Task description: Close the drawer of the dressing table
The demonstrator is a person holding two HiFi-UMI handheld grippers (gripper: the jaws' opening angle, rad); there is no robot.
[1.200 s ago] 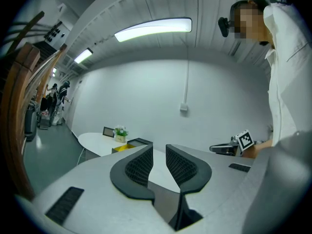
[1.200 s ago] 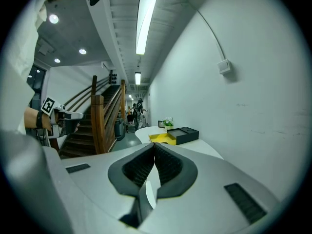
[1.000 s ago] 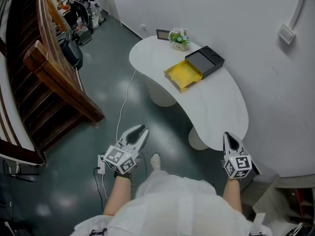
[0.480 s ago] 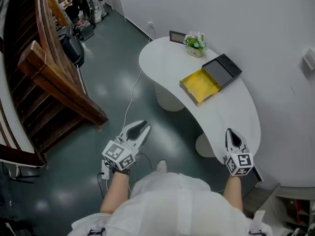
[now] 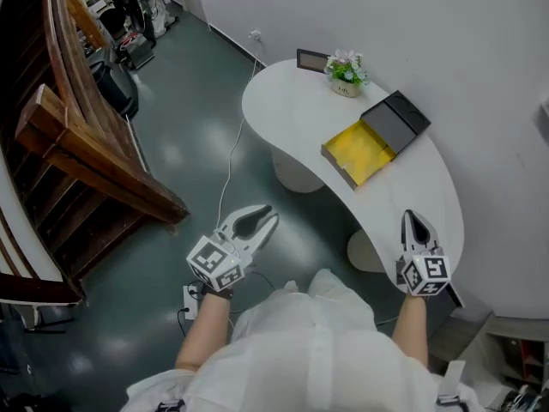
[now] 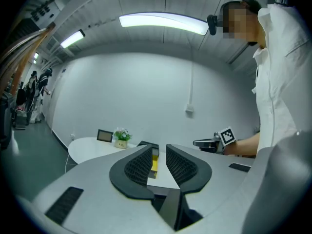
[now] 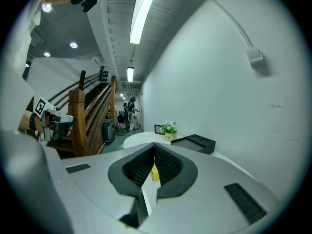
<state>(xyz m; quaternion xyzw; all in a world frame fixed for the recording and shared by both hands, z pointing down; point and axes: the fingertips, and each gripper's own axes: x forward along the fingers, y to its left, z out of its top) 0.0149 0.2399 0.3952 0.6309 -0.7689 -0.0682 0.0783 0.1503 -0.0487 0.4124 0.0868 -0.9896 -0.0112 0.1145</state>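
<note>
Yellow drawer point(image 5: 360, 154) pulled out atop dressing table point(image 5: 287, 114).
Left gripper point(image 5: 258, 220) slightly parted, empty; right gripper point(image 5: 416, 225) closed, empty.

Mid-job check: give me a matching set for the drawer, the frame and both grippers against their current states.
Things:
1. drawer
2. frame
3. left gripper
4. right gripper

States:
A. jaws together
B. pulled open, yellow inside
C. jaws apart, nothing between them
D. standing at the table's far end, beside the flowers

Pairs: 1-B, 2-D, 3-C, 4-A
</note>
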